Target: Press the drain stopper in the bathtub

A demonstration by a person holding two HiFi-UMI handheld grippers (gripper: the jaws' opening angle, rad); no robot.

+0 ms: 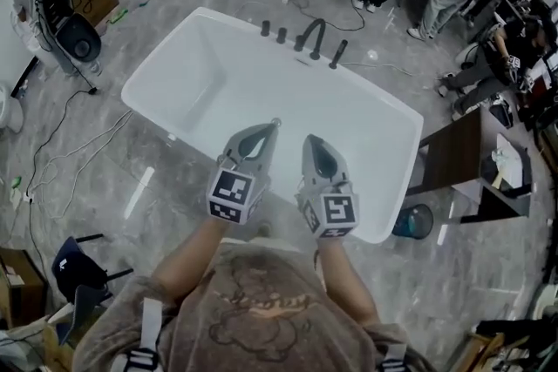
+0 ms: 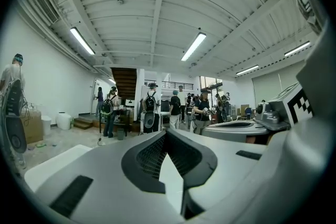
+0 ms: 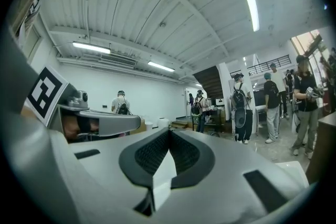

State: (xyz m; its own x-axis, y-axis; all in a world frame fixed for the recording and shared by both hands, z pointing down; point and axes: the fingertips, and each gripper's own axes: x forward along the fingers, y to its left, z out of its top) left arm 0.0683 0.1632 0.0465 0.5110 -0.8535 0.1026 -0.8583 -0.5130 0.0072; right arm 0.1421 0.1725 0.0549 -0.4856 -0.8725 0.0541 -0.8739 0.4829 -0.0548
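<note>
In the head view a white bathtub (image 1: 153, 76) lies slantwise on the grey marble floor below me. Black taps and a spout (image 1: 312, 36) stand on its far rim. I cannot make out the drain stopper; the tub bottom beneath the grippers is partly hidden. My left gripper (image 1: 275, 124) and right gripper (image 1: 309, 138) hang side by side over the near half of the tub, both shut and holding nothing. Both gripper views look level across the room, above the tub: the left gripper (image 2: 167, 131) and right gripper (image 3: 169, 130) show jaws closed tip to tip.
A wooden cabinet (image 1: 455, 154) and a blue bucket (image 1: 412, 221) stand by the tub's right end. Cables (image 1: 74, 154) trail over the floor at left, near a black stand with bags (image 1: 68, 29). Several people (image 1: 488, 30) work at the far right.
</note>
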